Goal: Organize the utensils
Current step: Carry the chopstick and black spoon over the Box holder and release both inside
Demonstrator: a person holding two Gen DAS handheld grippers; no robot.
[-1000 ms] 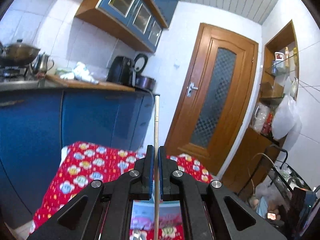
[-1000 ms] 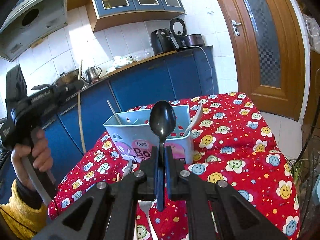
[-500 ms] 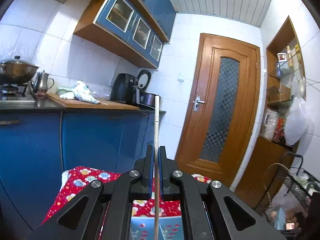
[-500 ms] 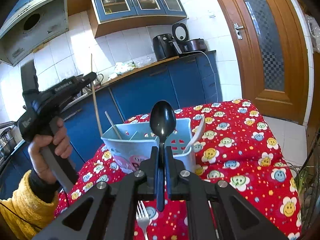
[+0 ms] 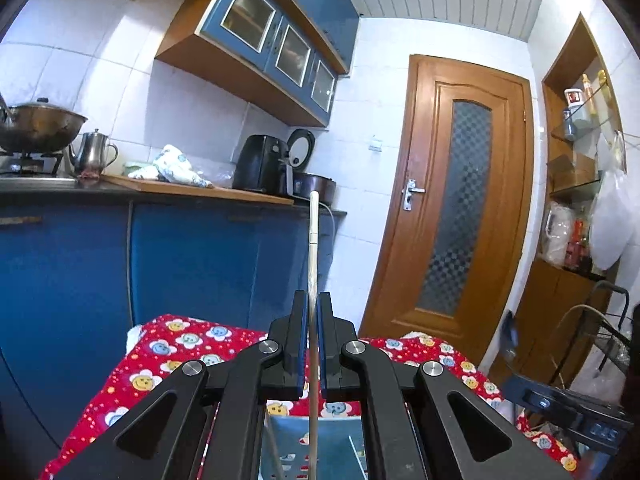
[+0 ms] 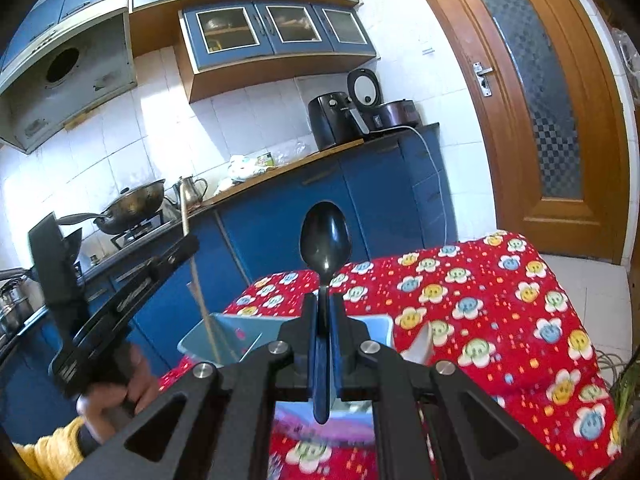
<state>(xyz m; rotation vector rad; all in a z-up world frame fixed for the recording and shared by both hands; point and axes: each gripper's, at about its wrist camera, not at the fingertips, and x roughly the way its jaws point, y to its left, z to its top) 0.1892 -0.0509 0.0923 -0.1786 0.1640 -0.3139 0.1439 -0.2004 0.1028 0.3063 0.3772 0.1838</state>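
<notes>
- Nearest in the right wrist view, the right gripper [image 6: 324,304] has its jaws pressed together on the handle of a black spoon [image 6: 325,238], which stands upright with its bowl above the fingertips and its handle end hanging below them.
- In the left wrist view, the left gripper [image 5: 312,304] is clamped on a thin pale chopstick [image 5: 313,248]; the stick runs nearly upright between the blue pads, its top end rising well above the fingertips and its lower end reaching down toward the container below.
- Just beyond both grippers sits a light blue utensil holder [image 6: 224,330], open at the top, on the near left part of the table; the chopstick's lower end is over or inside its left compartment, though which cannot be settled.
- A white spoon [image 6: 420,344] leans at the holder's right side.
- The holder stands on a red tablecloth with smiley flowers [image 6: 500,304], which spreads to the right and farther back.
- At the left, a hand [image 6: 120,388] with a yellow sleeve [image 6: 48,448] grips the handle of the left gripper.
- Behind the table, blue cabinets [image 5: 180,264] carry a counter with a wok [image 6: 136,204] on the stove, a metal kettle [image 5: 93,152] and a black air fryer [image 6: 332,120].
- Farthest right stands a wooden door [image 5: 456,208] with a patterned glass panel.
</notes>
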